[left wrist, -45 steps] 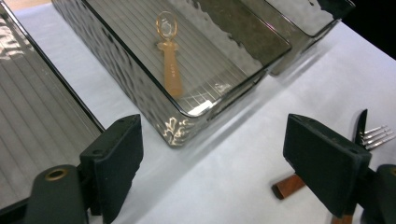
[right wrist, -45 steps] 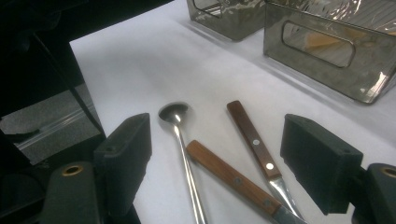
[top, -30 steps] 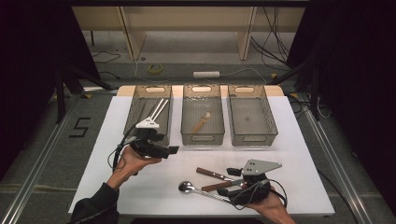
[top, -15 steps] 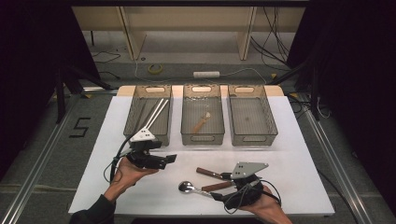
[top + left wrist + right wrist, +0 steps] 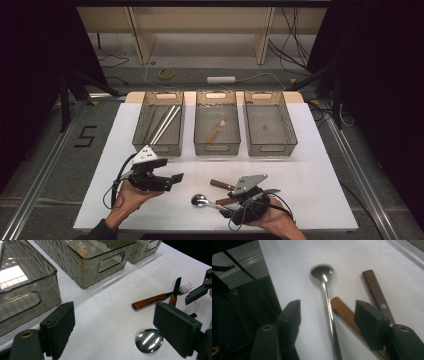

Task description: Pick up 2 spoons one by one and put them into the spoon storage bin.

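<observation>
A metal spoon (image 5: 200, 201) lies on the white table, bowl to the left. Two wooden-handled pieces, a fork (image 5: 150, 301) and a knife (image 5: 175, 288), lie just beyond it. My right gripper (image 5: 227, 207) is low over the spoon's handle (image 5: 329, 315). Its jaws have just been closing, the handle runs between them, and neither pad touches it. Both wooden handles (image 5: 377, 296) lie to the right of that handle. My left gripper (image 5: 172, 180) is held open left of the spoon, and the spoon's bowl (image 5: 149, 340) lies beside its right jaw.
Three clear bins stand in a row at the back. The left bin (image 5: 161, 145) holds long metal sticks, the middle bin (image 5: 216, 142) a small wooden piece, and the right bin (image 5: 272, 142) looks empty. The table's front edge is close to both hands.
My left gripper has come away from the left bin, toward the front and lower near the spoon. My right gripper has shifted left over the spoon's handle, and its jaws stand narrower.
</observation>
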{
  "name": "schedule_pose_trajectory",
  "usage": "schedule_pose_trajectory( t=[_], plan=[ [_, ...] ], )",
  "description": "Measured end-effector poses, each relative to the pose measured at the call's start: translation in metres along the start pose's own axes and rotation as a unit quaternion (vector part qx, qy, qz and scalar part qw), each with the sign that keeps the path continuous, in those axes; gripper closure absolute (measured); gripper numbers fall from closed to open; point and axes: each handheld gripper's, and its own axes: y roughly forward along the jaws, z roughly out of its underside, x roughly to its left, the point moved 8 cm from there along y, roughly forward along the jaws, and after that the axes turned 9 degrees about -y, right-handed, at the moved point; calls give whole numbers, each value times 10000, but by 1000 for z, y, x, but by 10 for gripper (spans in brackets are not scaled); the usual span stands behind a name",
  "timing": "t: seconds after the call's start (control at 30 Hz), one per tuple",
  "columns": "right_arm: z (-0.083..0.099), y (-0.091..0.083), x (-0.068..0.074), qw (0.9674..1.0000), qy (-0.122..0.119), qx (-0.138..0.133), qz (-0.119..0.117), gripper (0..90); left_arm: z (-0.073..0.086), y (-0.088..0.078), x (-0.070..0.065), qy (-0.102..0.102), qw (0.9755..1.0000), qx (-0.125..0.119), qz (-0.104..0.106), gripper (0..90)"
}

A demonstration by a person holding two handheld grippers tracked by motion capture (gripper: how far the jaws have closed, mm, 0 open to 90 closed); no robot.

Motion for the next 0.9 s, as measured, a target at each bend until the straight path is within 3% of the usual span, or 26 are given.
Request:
schedule_pose_trajectory(
  t=[0.47, 0.6, 0.9],
  plan=[
    [9, 18, -1, 9979, -80, 649, 28, 566, 7, -11, -3, -55, 9999, -126, 10, 171],
    [11, 21, -1, 9970, -103, 763, 4, 601, 11, -12, -4, 27, 10000, -62, -5, 171],
    [14, 27, -1, 9953, -168, 958, -35, 658, 13, -18, -5, -13, 10000, -89, 1, 171]
  ],
)
